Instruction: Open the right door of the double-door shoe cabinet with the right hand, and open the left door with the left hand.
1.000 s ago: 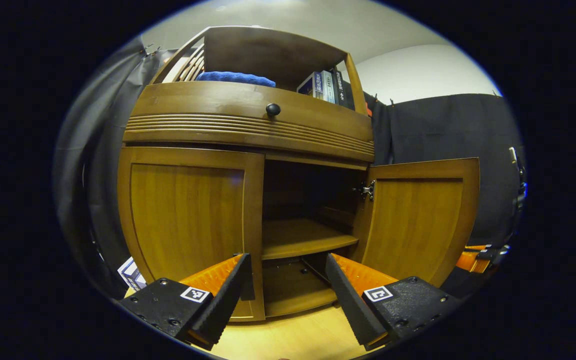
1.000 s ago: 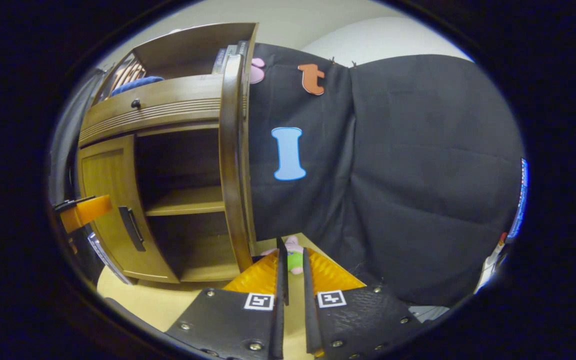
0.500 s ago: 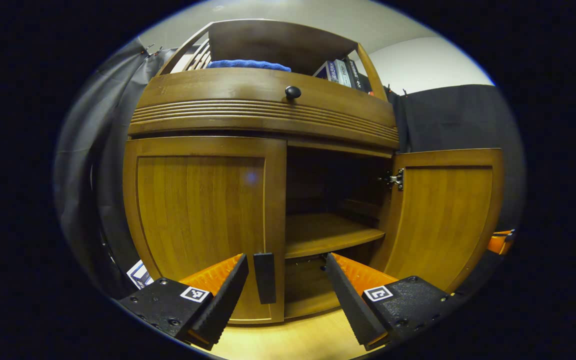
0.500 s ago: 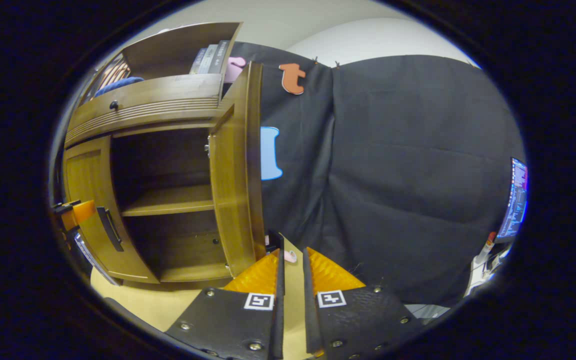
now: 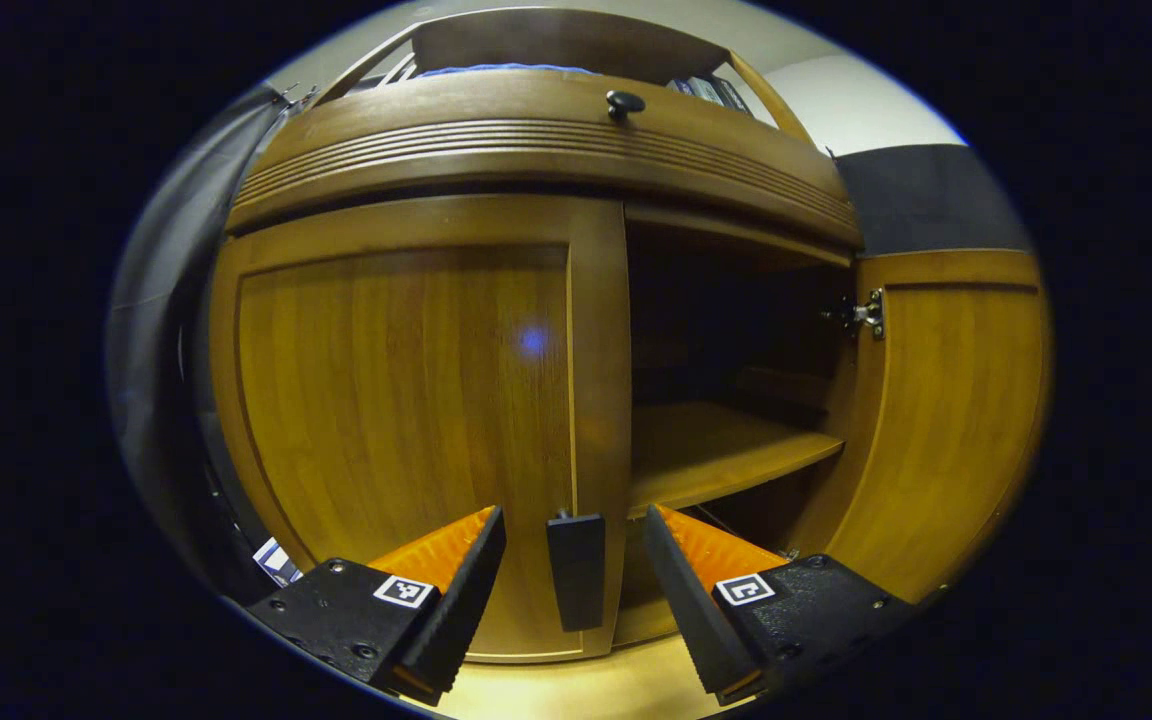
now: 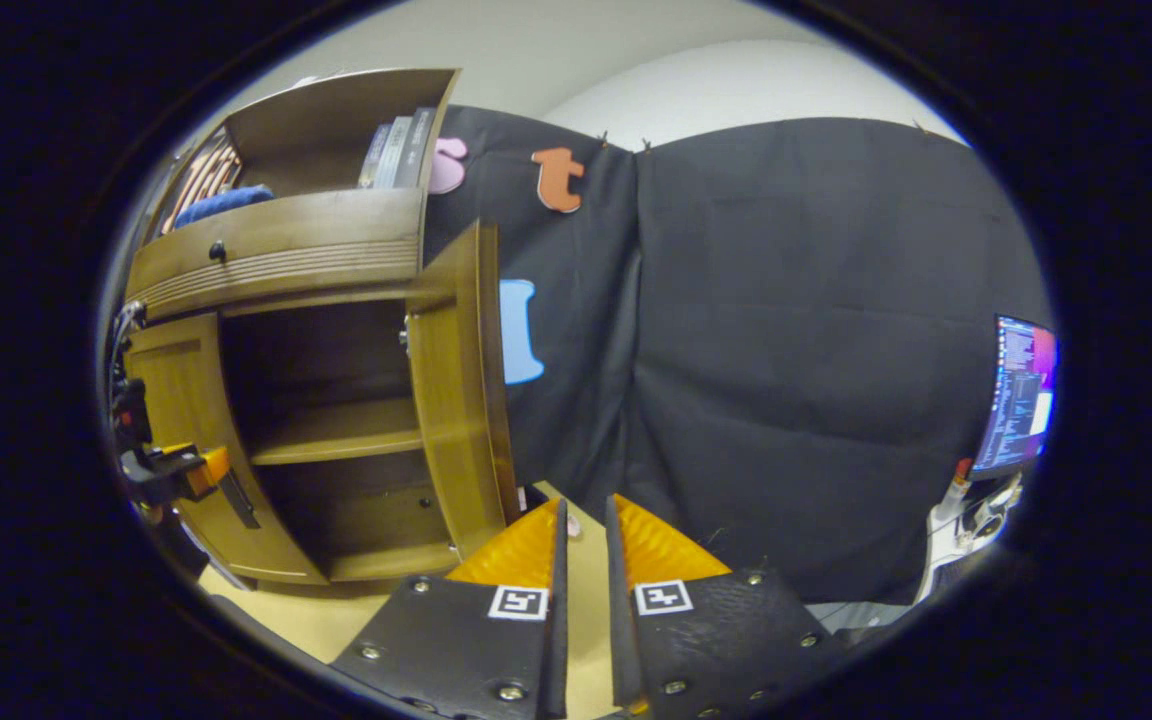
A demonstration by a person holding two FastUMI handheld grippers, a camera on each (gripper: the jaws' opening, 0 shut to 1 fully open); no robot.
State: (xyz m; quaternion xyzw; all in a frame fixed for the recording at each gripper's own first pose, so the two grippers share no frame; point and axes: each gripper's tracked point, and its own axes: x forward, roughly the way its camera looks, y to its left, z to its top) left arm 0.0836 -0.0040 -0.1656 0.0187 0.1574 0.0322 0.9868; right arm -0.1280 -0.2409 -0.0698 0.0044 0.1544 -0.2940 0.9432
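Observation:
The wooden shoe cabinet (image 5: 536, 140) stands close ahead in the left gripper view. Its left door (image 5: 386, 420) is closed, and that door's dark handle (image 5: 576, 570) stands upright between the spread fingers of my open left gripper (image 5: 573, 520), untouched by either finger. The right door (image 5: 946, 420) stands swung out, baring the inner shelf (image 5: 716, 450). In the right gripper view, the right door (image 6: 456, 400) shows edge-on to the left of my right gripper (image 6: 583, 505), apart from it. That gripper's fingers are nearly together with nothing between them. My left gripper (image 6: 186, 470) shows by the left door's handle (image 6: 241, 500).
A drawer with a round knob (image 5: 624, 102) runs above the doors, with a blue cloth (image 6: 221, 205) and books (image 6: 396, 150) on the top shelf. A small box (image 5: 276, 560) lies by the cabinet's left foot. A monitor (image 6: 1021, 395) stands far right. The floor (image 6: 336, 610) is pale wood.
My left gripper has moved in toward the left door, bringing its handle between the fingers. My right gripper has drawn away from the right door, which has swung wider.

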